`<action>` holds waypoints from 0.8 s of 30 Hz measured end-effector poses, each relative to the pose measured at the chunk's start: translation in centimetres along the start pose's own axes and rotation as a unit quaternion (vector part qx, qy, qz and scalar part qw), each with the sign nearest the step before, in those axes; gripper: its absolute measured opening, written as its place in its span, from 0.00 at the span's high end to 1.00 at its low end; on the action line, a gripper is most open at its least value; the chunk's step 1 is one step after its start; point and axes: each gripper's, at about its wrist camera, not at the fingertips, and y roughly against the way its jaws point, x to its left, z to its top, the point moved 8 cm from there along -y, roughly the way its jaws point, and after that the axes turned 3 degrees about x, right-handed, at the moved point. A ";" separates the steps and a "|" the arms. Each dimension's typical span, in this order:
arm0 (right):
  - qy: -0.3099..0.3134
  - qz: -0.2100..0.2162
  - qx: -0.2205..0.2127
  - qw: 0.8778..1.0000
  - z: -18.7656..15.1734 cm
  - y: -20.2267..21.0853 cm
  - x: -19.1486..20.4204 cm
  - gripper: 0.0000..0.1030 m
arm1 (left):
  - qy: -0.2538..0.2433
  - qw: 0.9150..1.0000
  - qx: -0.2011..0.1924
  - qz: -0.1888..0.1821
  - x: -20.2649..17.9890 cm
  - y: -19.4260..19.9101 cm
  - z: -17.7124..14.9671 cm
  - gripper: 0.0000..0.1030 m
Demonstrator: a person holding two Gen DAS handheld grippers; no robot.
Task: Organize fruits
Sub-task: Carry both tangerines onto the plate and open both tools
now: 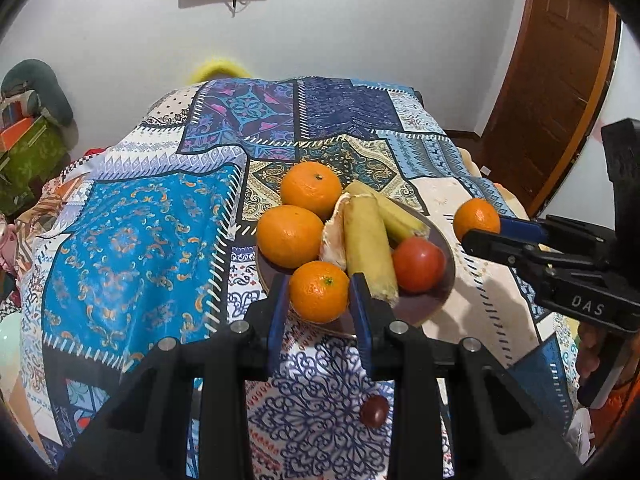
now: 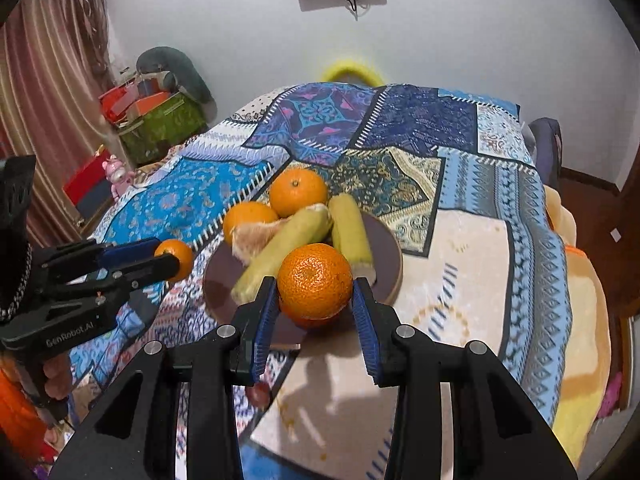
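Note:
A dark round plate (image 1: 424, 304) (image 2: 384, 240) on the patterned bed holds two oranges (image 1: 311, 189), two peeled bananas (image 1: 366, 252), a peeled orange piece (image 1: 334, 240) and a red tomato (image 1: 418, 264). My left gripper (image 1: 320, 300) is shut on an orange (image 1: 319, 291) over the plate's near rim; it also shows in the right wrist view (image 2: 176, 258). My right gripper (image 2: 316, 300) is shut on another orange (image 2: 315, 280), held above the tomato; it shows in the left wrist view (image 1: 476, 222) right of the plate.
A small dark red fruit (image 1: 375, 411) (image 2: 260, 394) lies on the bedspread (image 1: 140, 240) near my grippers. Boxes and a green bag (image 2: 160, 124) stand left of the bed. A wooden door (image 1: 560, 80) is at the right.

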 end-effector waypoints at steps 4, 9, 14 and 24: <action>0.000 0.000 -0.002 1.000 1.0 -1.1 -0.2 0.66 | 0.002 1.000 0.001 0.001 0.4 -0.9 0.3 0.70; 0.002 -0.001 -0.002 1.000 1.9 -2.7 -0.3 0.66 | 0.004 1.000 0.010 -0.002 0.8 -2.4 0.3 0.70; 0.004 0.000 0.003 1.000 2.1 -4.2 -0.3 0.66 | 0.008 1.000 0.019 -0.004 1.4 -3.8 0.2 0.70; 0.007 0.000 0.016 1.000 2.0 -6.2 -0.4 0.66 | 0.017 0.999 0.036 -0.010 1.4 -5.7 -0.3 0.70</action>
